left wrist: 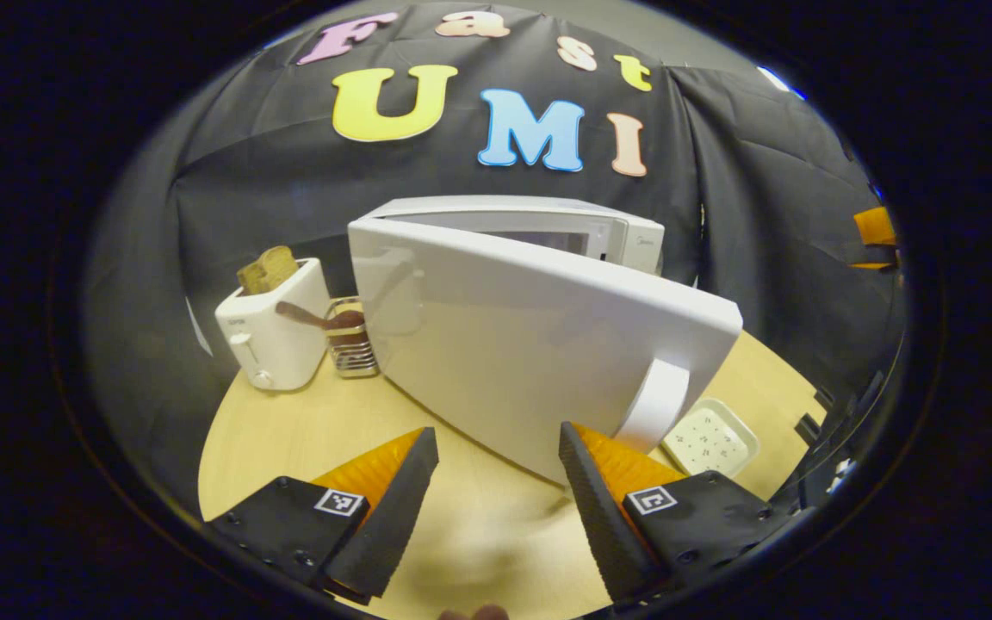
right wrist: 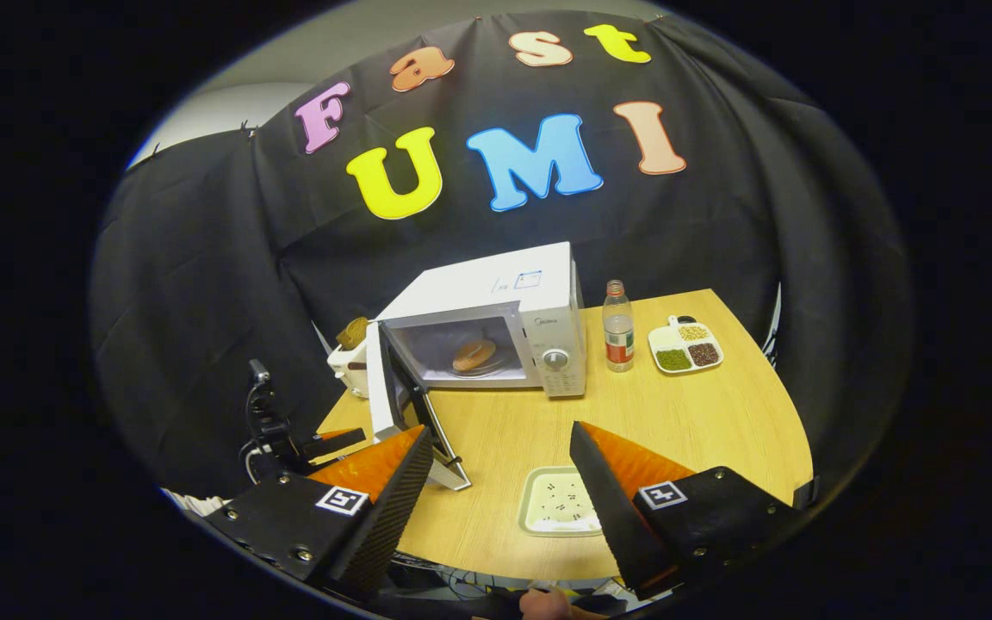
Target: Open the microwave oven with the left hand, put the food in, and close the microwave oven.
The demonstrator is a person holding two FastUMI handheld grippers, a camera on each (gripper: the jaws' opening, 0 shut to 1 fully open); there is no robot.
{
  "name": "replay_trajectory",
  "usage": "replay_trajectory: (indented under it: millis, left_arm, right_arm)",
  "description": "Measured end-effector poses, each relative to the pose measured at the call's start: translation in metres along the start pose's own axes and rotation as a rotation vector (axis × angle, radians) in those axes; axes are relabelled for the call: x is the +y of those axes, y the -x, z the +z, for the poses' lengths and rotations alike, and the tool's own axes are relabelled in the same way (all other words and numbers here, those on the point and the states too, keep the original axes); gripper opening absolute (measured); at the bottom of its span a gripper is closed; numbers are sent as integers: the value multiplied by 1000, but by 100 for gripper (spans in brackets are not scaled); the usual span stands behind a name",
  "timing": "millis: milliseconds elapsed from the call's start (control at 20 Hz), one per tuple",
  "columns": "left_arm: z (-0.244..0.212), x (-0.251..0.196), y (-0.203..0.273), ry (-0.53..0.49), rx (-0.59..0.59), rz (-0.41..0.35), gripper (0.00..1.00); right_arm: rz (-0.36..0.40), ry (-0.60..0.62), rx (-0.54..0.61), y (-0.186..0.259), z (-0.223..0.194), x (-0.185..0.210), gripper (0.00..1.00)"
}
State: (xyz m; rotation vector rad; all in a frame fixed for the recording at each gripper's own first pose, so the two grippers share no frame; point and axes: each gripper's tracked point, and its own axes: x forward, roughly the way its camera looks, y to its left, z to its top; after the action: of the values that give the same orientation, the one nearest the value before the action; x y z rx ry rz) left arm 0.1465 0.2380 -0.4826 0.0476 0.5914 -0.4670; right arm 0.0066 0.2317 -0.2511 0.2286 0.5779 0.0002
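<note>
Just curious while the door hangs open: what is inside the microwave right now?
In the right gripper view, the microwave stands open, and a round bun-like food lies on its turntable plate. The door covers the left edge of the inside.

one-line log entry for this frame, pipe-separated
door: open | food: inside microwave | left claw: open, facing door, holding nothing | right claw: open, above white tray | remaining: close door

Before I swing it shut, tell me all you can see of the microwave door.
The microwave door is a white, glossy panel with a curved white handle on its free edge. It stands wide open, hinged on the oven's left, upright over the wooden table. In the right gripper view its dark inner side shows. The left gripper is open before it, not touching it.
</note>
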Motion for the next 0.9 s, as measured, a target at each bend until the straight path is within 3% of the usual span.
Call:
replay_trajectory:
  millis: [400,900]
  left_arm:
    - [55,-33,-76,-31,-44,-45,95]
    - [109,-45,-172,-18,-66,-21,95]
  right_arm:
    - [-102,-9,-17,7,17,-41,98]
    - [-168,-74,-15,-15,39,-91,98]
